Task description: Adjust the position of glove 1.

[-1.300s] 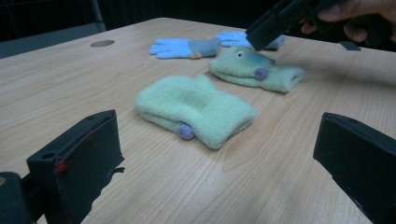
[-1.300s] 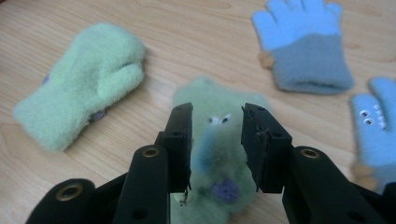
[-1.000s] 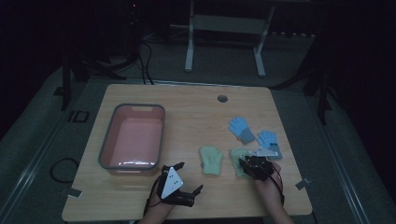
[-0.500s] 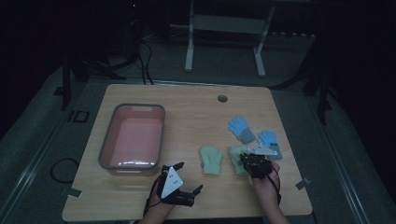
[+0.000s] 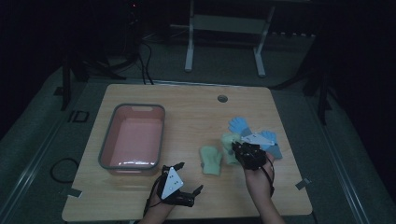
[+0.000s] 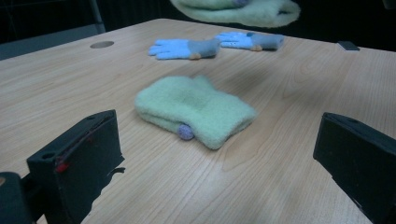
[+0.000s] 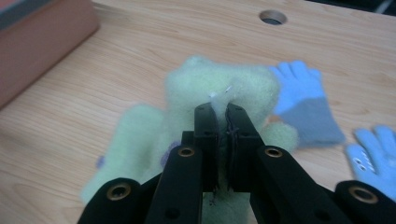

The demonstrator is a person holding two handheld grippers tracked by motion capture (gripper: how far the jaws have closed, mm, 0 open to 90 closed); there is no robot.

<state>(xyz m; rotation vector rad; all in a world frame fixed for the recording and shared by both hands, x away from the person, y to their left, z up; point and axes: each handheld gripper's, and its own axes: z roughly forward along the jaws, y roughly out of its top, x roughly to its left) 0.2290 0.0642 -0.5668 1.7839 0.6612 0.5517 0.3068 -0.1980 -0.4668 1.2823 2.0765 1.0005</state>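
Two pale green fleece mittens, one pair. First mitten (image 7: pixel 219 88): pinched in the right gripper (image 7: pixel 220 109), whose jaws are nearly closed on a fold of its fabric; it hangs off the table at centre frame in the right gripper view and floats at the top edge of the left gripper view. Second mitten (image 6: pixel 194 109): flat on the wooden table (image 5: pixel 187 100), centre of the left gripper view, cuff toward the lower right, small purple tab at its near edge. Left gripper (image 5: pixel 180 193): jaws spread wide, nothing between them, bottom centre of the high view. Handling, by judgement: light, soft, limp, droops when lifted, not fragile, fuzzy surface grips well; best taken by a deep pinch at cuff or mid-body. Nearby: two blue gloves (image 6: pixel 184 48), pink tub (image 5: pixel 133 140) at left.
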